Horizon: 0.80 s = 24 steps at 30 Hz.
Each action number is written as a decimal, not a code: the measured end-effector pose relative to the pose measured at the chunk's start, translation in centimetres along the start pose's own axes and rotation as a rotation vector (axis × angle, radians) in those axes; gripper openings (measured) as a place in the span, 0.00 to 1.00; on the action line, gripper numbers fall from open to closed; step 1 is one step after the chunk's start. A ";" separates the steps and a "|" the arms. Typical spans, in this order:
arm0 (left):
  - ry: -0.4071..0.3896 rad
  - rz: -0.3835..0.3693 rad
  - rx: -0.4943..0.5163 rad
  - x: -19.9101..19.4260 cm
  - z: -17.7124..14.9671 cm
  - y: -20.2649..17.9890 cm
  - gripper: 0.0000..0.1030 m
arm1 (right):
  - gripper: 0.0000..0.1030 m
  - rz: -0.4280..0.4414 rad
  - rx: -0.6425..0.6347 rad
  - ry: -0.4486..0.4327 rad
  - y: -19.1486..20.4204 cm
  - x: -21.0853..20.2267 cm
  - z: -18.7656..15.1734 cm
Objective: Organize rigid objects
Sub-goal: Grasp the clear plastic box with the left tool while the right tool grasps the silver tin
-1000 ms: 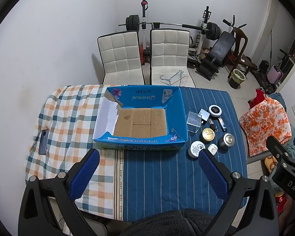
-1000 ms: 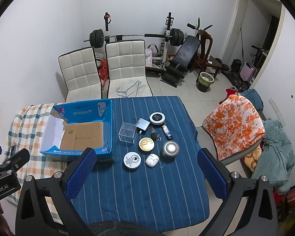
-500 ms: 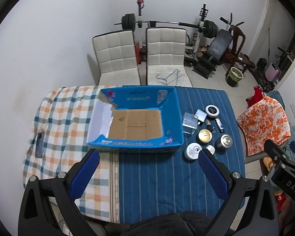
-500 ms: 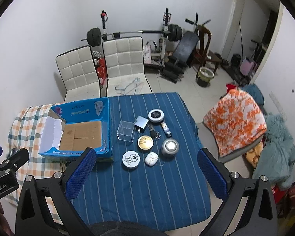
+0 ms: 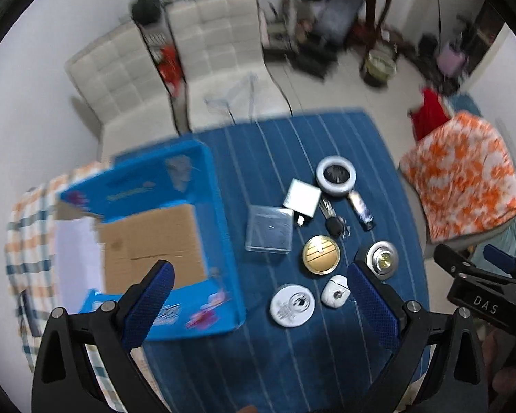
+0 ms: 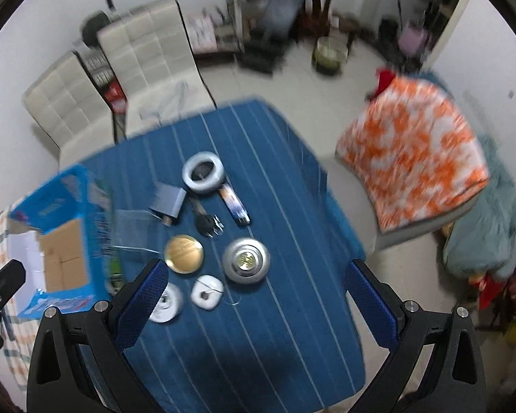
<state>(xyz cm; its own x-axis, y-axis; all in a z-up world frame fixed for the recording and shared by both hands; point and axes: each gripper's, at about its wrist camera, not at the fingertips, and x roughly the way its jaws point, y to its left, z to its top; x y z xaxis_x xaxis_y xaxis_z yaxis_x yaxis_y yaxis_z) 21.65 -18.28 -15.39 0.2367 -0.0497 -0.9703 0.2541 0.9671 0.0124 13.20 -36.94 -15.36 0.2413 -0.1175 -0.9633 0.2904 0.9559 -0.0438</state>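
A cluster of small rigid items, among them a round gold-lidded tin, a clear square plastic case, a silver round puck light and a white disc, lies loose on the blue striped tablecloth, just right of the open blue cardboard box, which holds nothing yet. Compared with a second ago, both views have swung right and closer over the cluster, so sorting looks about to begin. The left gripper and right gripper hang above, jaws wide apart, empty.

Right gripper, fingers spread wide, above blue striped cloth bearing gold tin and silver tin.
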 end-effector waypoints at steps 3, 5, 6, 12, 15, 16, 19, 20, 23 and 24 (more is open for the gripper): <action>0.098 0.019 0.016 5.3 2.4 -1.5 1.00 | 1.00 0.015 0.010 0.082 -0.6 5.7 2.6; 0.129 0.035 0.019 7.8 3.6 -1.9 1.00 | 1.00 0.014 0.007 0.120 -0.1 8.7 4.1; 0.151 0.049 0.018 9.3 4.3 -2.0 1.00 | 1.00 0.008 0.002 0.139 0.2 9.9 4.8; 0.293 0.082 0.026 16.2 4.9 -2.1 0.89 | 1.00 0.038 0.022 0.227 0.9 15.0 6.7; 0.311 0.118 0.061 17.7 4.7 -2.8 0.84 | 1.00 0.024 0.027 0.242 0.6 15.8 6.9; 0.305 0.124 0.087 17.9 4.7 -3.4 0.84 | 1.00 0.018 0.028 0.252 0.5 16.2 6.7; 0.291 0.167 0.124 18.2 4.8 -4.2 0.84 | 1.00 0.011 0.023 0.294 0.1 16.7 5.0; 0.292 0.158 0.132 18.4 4.8 -4.5 0.84 | 1.00 0.005 0.029 0.310 0.0 17.1 4.4; 0.316 0.162 0.141 19.1 4.4 -4.7 0.71 | 1.00 0.027 0.078 0.355 -0.6 18.0 2.6; 0.320 0.162 0.142 19.2 4.3 -4.6 0.65 | 1.00 0.037 0.094 0.369 -0.6 18.3 2.3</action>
<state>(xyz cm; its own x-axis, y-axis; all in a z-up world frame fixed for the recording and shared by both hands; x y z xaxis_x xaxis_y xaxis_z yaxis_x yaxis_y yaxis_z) 29.09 -24.76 -33.07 -0.0140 0.2030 -0.9791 0.3699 0.9107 0.1835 19.56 -40.24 -32.41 -0.0911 0.0379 -0.9951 0.3753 0.9269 0.0010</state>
